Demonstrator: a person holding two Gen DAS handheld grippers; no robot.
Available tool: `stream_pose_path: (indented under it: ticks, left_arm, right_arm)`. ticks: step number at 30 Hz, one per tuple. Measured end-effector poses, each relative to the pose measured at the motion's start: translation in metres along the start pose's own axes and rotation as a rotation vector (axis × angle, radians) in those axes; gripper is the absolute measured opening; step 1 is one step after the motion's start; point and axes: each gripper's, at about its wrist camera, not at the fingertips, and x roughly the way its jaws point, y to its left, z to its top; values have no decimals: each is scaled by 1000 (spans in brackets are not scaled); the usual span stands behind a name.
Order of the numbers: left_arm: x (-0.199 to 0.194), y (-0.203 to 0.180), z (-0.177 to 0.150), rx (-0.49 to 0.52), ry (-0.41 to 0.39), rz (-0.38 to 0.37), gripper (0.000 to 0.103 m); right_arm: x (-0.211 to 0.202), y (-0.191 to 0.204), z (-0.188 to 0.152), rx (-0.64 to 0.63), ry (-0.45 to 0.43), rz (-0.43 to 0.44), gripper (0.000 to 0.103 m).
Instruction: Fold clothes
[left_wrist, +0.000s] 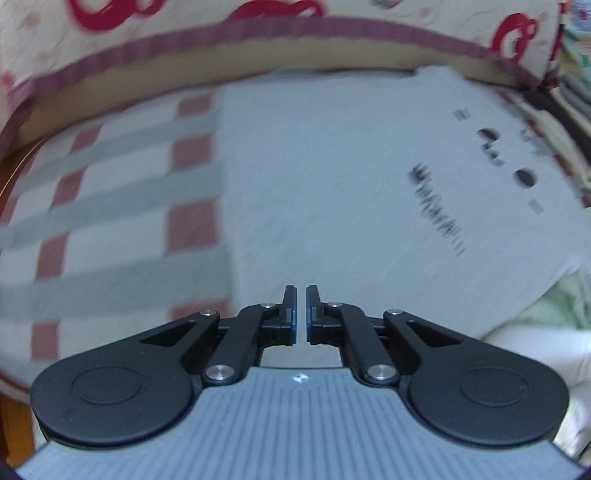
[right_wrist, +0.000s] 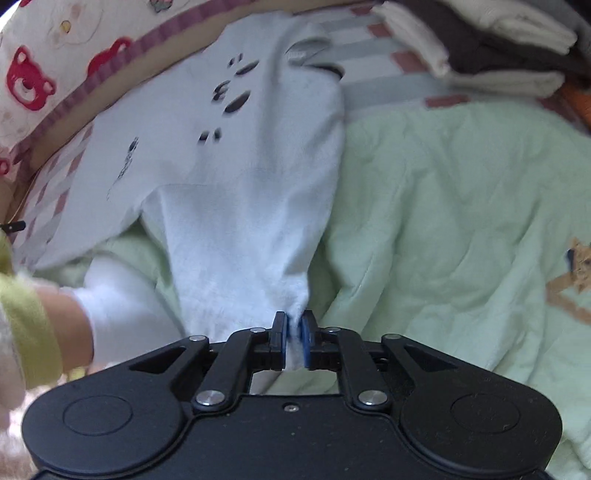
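A pale blue-grey T-shirt (left_wrist: 332, 177) with a dark print lies spread on the checked bed sheet (left_wrist: 110, 206), filling the middle and right of the left wrist view. Above its near edge hovers my left gripper (left_wrist: 301, 310), fingers almost together with nothing between them. In the right wrist view my right gripper (right_wrist: 294, 332) is shut on a bunched sleeve or side edge of the same T-shirt (right_wrist: 240, 206), and the cloth stretches away from the pads toward the print. The whole picture is motion-blurred.
A pale green quilt (right_wrist: 443, 221) lies under and to the right of the shirt. Folded clothes (right_wrist: 498, 48) are stacked at the far right. A bear-print pillow or bumper (right_wrist: 44, 74) runs along the back. A gloved hand with a yellow-green sleeve (right_wrist: 37, 317) is at the left.
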Motion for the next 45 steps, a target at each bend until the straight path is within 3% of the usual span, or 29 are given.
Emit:
stream_pose_path:
  ticks: [1,2,4,6,10,15,18,21,22,24,25,27,29,33,36,45]
  left_arm:
    - [3,-11,11,8,-19,-21,6]
    - [6,-21,22,13,-37,-43,7]
    - [17,-45,47,7,-70,-106,9]
    - [34,-69,73,-32,-90,-182,12]
    - [76,-121,121,-100,-102,-300,13]
    - [129,-163,129,-28,-136,-259,13]
    - [146,-155,111,7,-135,-246,13]
    - [159,-134,101,-22,-119,-237,13]
    - [164,-127,101,-43,-108,-241,13]
    - [174,-116,103,-84,-87,-251,13]
    - [174,-114,105,-98,-87,-256,13]
    - [172,-112,107,-105,-99,-256,13]
    - [170,-114,106,-83,-94,-242,13]
    - [181,-117,99,-60,11,-182,16]
    - [189,-113,94,-86,66,-179,16]
    - [183,-112,101,-92,71,-211,22]
  right_arm:
    - [1,1,0,-10,0,-16,20]
    - [3,2,2,-20,-5,-30,32]
    - [-2,1,33,-39,-113,-33,43]
    - [3,0,65,-74,-196,-29,43]
    - [62,-2,135,-119,-221,10,52]
    - [145,-11,170,-150,-151,-107,56]
    - [178,-22,175,-77,-119,-130,57]
    - [202,-30,174,19,-96,-126,67]
    - [203,-27,172,10,-129,-128,67]
    - [205,-15,170,-89,-144,-113,10]
    - [201,-7,169,-158,-180,-132,5]
    - [171,7,158,-233,-334,-207,5]
    - [152,1,146,-188,-409,-265,4]
    - [186,-20,135,-208,-244,-360,5]
    - [191,-26,139,-114,-238,-354,7]
    - [193,-34,142,-125,-176,-468,9]
